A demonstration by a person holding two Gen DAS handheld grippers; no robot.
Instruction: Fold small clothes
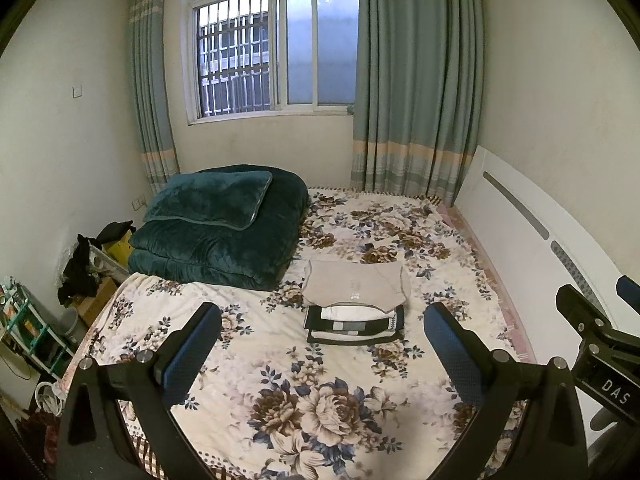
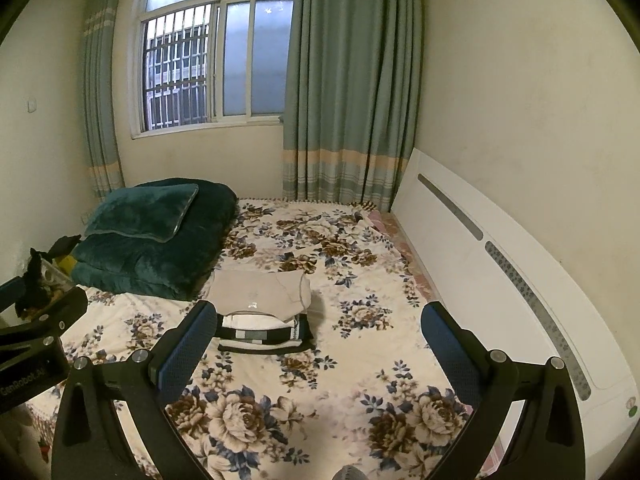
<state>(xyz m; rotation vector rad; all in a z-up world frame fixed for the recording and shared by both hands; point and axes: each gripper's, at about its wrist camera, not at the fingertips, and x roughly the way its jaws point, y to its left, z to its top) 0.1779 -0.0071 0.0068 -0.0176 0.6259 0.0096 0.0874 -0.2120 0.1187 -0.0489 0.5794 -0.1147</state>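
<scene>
Left gripper (image 1: 322,322) and right gripper (image 2: 318,322): jaws of both wide apart, nothing held, both raised above the near part of the bed (image 1: 320,420). Landmark: the stack of folded clothes (image 1: 356,304), mid-bed, beyond both grippers.

Stack: beige garment (image 2: 260,292) on top, white layer under it, black-and-white piece at the bottom. No loose garment in view; folding looks done or nearly so.

If any step is left, likely squaring the stack: come in low from the near side, press edges lightly, avoid dragging the top layer off.

Bed surface soft, floral-printed; likely to give under pressure.

Left of the stack, folded green quilt (image 1: 216,232) with a cushion on it. Right, white headboard (image 2: 500,280). Beyond, curtains (image 1: 416,80) and barred window (image 1: 272,48).
</scene>
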